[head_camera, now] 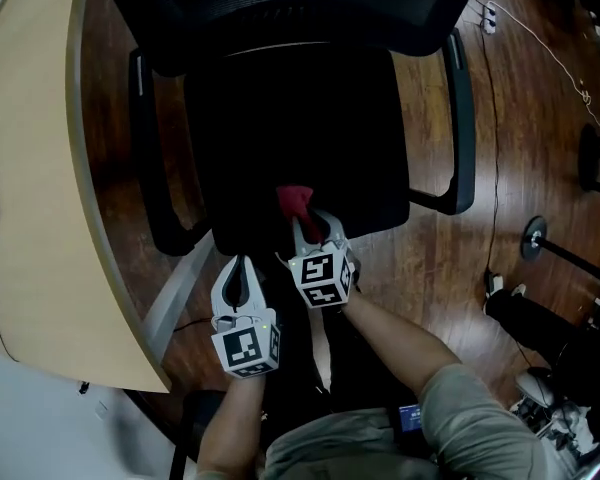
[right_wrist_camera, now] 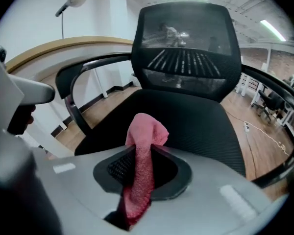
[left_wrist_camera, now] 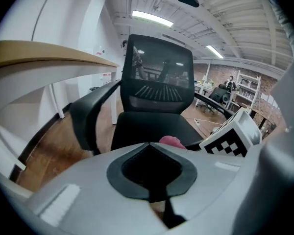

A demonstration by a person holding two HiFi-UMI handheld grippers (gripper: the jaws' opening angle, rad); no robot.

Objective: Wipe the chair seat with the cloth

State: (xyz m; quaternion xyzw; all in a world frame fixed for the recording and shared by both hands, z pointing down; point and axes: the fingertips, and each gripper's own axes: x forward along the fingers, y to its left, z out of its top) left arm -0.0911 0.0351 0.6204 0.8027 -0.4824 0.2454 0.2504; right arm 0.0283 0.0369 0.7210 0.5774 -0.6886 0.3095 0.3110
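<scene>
1. The right gripper (right_wrist_camera: 139,150) has its jaws clenched on the cloth (right_wrist_camera: 143,153). The red cloth runs down the slot between them as a narrow twisted strip.
2. A bunched end of the cloth pokes out past the jaw tips. The other end trails back into the gripper's throat.
3. From above, that bunched end lies over the front middle of the seat (head_camera: 300,138), just inside its front edge. I cannot tell whether it touches the seat.
4. The right gripper itself sits at the seat's front edge, pointing in toward the backrest (head_camera: 290,8) and tilted down.
5. The left gripper (left_wrist_camera: 149,145) has its jaws together with nothing between them. Their tips meet over an empty dark hollow.
6. The left gripper hangs just off the seat's front edge, near the front left corner. It is beside the right gripper and apart from the cloth.
7. The armrests (head_camera: 462,118) flank the seat. A curved desk (head_camera: 30,168) stands off the seat's left side on the wooden floor (head_camera: 520,98).
</scene>
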